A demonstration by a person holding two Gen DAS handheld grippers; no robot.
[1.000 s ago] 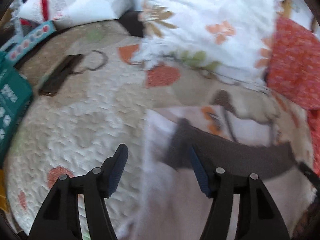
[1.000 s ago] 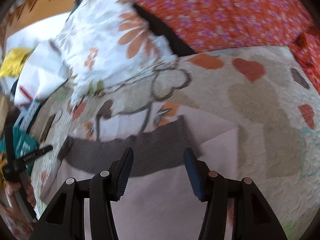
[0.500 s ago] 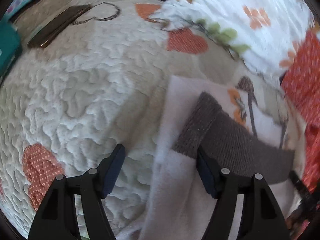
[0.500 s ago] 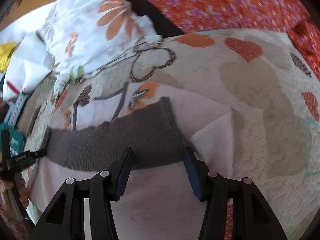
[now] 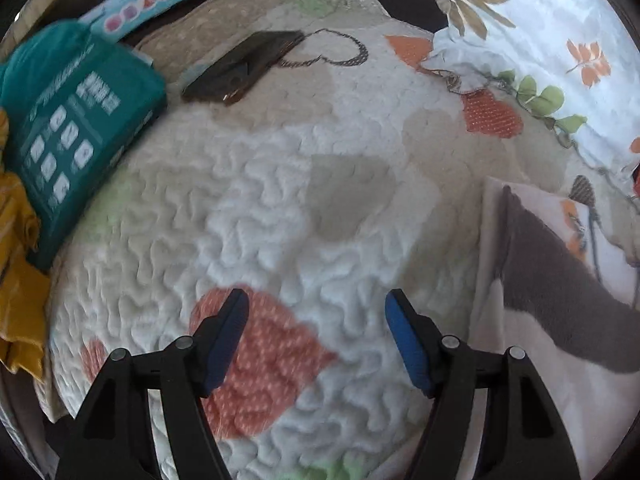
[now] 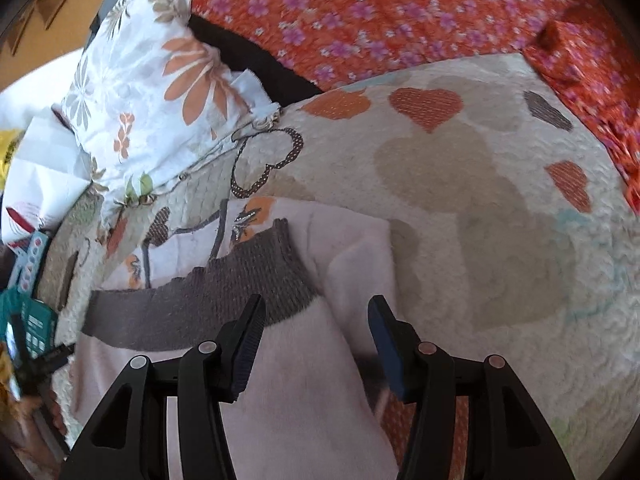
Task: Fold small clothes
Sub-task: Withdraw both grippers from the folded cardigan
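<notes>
Garment point(image 6: 288, 380) on heart-print quilt point(image 6: 480, 208), floral pillow point(image 6: 152, 92) behind

Left tool point(image 5: 316, 336) points steeply down, jaws just opened wider, gap clear. Right tool point(image 6: 316, 340) likewise angled down, jaws apart.

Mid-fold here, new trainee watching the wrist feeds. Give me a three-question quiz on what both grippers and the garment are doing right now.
1. True or false: the left gripper has the pale pink garment between its fingers.
2. What lies under the right gripper? A) bare quilt only B) the garment, beside its grey knit band C) the teal package
3. Fill in: the dark flat case rests on the ____ .

Key: 1 false, it hangs open over the bare heart-patterned quilt, garment off to its right. 2 B, jaws open, not pinching. 3 quilt.
</notes>
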